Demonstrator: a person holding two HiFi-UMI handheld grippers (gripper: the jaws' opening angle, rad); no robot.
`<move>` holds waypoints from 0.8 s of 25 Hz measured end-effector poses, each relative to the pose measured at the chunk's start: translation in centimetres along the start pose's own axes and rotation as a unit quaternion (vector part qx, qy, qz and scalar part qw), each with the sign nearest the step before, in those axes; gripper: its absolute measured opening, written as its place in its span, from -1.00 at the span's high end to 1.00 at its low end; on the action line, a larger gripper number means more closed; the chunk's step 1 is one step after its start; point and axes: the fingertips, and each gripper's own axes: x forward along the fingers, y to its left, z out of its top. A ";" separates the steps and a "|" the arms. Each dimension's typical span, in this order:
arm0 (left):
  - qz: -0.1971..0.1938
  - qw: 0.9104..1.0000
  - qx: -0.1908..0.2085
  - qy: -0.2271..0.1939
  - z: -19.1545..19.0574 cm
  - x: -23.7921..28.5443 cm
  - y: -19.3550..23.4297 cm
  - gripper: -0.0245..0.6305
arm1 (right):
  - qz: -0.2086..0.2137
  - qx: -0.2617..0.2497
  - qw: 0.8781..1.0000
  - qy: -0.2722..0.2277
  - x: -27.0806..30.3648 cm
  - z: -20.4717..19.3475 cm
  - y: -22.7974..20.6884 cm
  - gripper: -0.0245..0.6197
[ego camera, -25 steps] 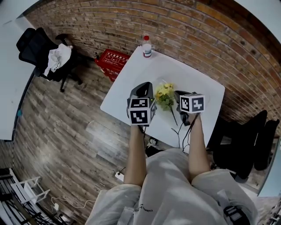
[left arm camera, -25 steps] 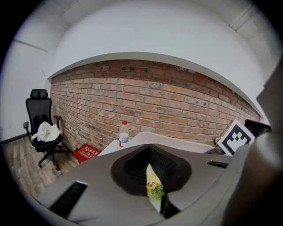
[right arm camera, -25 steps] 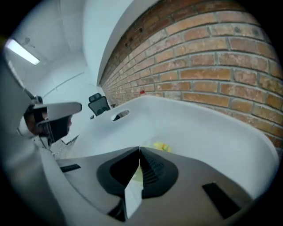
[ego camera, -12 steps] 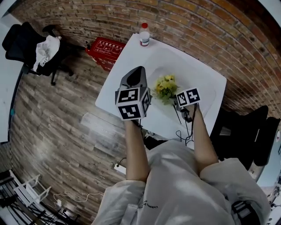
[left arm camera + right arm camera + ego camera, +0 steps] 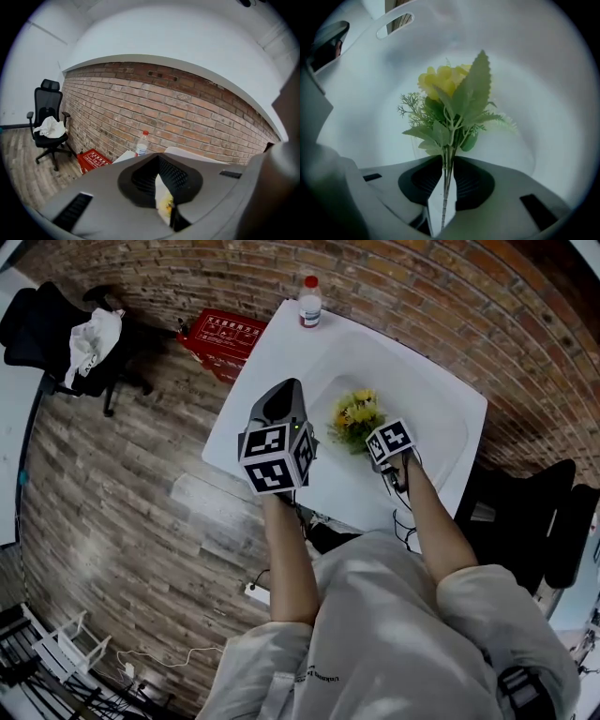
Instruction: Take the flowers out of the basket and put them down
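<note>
Brick wall behind, plank floor below; a white bench (image 5: 272, 362) carries a white basket (image 5: 431, 423). Flowers (image 5: 356, 416) lie in the basket, blooms away from us, and the stem (image 5: 446, 187) runs back in line with the right gripper (image 5: 445, 164). Its fingers (image 5: 471, 180) have just been closing and stand slightly apart with the stem between them — not clamped yet, we judge. Left gripper (image 5: 158, 161) hovers to the basket's left, fingers together at the tips, empty. Right hand is nearer — it need only close on the stem.
</note>
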 end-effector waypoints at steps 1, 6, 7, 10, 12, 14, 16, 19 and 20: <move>-0.002 1.000 0.003 0.001 0.0 0.0 -0.2 0.85 | -0.003 -0.002 1.000 -0.004 -0.1 0.1 -0.2 0.64; -0.012 1.000 0.024 0.007 0.3 0.2 -0.8 0.85 | 0.025 0.027 0.999 -0.037 -0.9 0.8 -0.5 0.71; -0.015 0.999 0.031 0.008 0.6 0.2 -1.0 0.85 | 0.035 0.035 0.998 -0.045 -1.1 1.0 -0.3 0.72; -0.028 0.998 0.048 0.002 1.7 0.2 -2.1 0.85 | 0.053 0.045 0.995 -0.072 -2.4 2.0 0.4 0.72; -0.034 0.998 0.055 0.001 2.0 0.2 -2.9 0.85 | 0.063 0.052 0.992 -0.092 -3.6 2.7 0.7 0.72; -0.037 0.997 0.065 0.004 2.0 0.3 -3.5 0.85 | 0.070 0.059 0.989 -0.113 -4.8 3.5 0.9 0.72; -0.041 0.996 0.073 0.009 1.6 0.0 -4.1 0.85 | 0.071 0.062 0.987 -0.132 -6.2 3.8 1.1 0.72; -0.043 0.996 0.079 0.010 1.5 -1.0 -4.3 0.85 | 0.067 0.062 0.983 -0.162 -8.6 4.0 1.4 0.72; -0.042 0.996 0.083 0.010 1.6 -1.3 -4.2 0.85 | 0.068 0.065 0.980 -0.176 -9.5 4.3 1.5 0.72</move>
